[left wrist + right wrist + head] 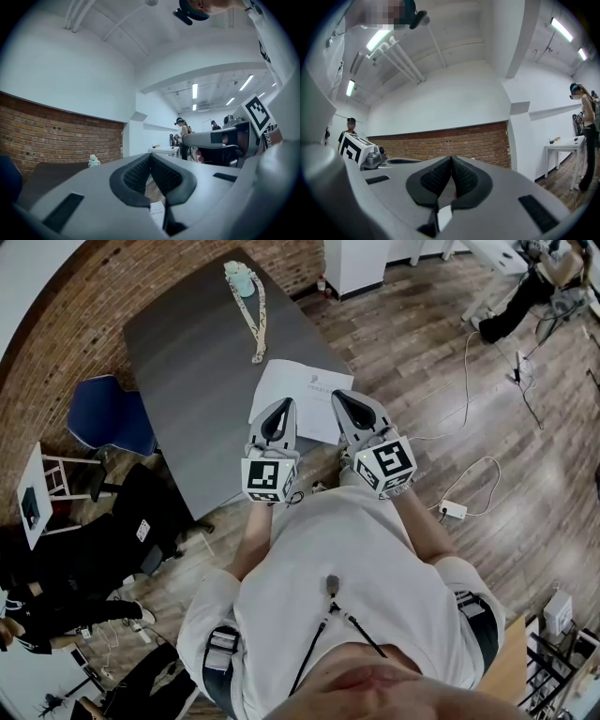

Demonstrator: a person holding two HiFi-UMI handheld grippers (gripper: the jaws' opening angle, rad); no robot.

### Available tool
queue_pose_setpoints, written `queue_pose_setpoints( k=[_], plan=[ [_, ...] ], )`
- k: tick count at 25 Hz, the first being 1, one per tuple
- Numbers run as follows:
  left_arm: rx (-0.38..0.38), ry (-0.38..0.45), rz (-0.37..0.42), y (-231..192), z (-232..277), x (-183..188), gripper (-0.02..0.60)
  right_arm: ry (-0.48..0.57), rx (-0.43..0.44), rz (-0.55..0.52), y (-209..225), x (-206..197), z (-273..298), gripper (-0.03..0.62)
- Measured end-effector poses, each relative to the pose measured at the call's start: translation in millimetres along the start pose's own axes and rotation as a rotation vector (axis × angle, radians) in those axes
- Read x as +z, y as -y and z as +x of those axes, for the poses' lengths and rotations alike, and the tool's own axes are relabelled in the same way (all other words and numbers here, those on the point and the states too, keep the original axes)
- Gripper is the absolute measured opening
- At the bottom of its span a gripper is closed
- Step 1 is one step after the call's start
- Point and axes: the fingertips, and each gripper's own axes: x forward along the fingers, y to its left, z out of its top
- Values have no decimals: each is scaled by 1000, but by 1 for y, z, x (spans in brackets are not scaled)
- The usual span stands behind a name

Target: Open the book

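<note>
The book (pixel 305 390) lies on the table (pixel 187 362) at its near right corner, just in front of the person. The left gripper (pixel 279 411) and the right gripper (pixel 345 404) sit side by side above the book's near edge, one toward its left side and one toward its right, both pointing away from the person. Farther back on the table, a lanyard (pixel 255 320) stretches from the middle toward the far end, where a small container (pixel 238 277) stands. A chair (pixel 108 418) stands to the left of the table, and a second chair (pixel 141 521) is nearer, by the table's near left corner. On the floor to the person's right lies a power adapter (pixel 453 510), its cable (pixel 469 381) running away behind it.
</note>
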Motion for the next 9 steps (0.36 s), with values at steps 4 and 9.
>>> queue_pose_setpoints(
  k=[4, 9],
  plan=[
    [5, -3, -4, 0, -2, -2, 23, -5, 4, -2, -1, -1, -1, 36],
    [7, -5, 0, -2, -4, -3, 23, -1, 7, -4, -4, 0, 0, 36]
  ],
)
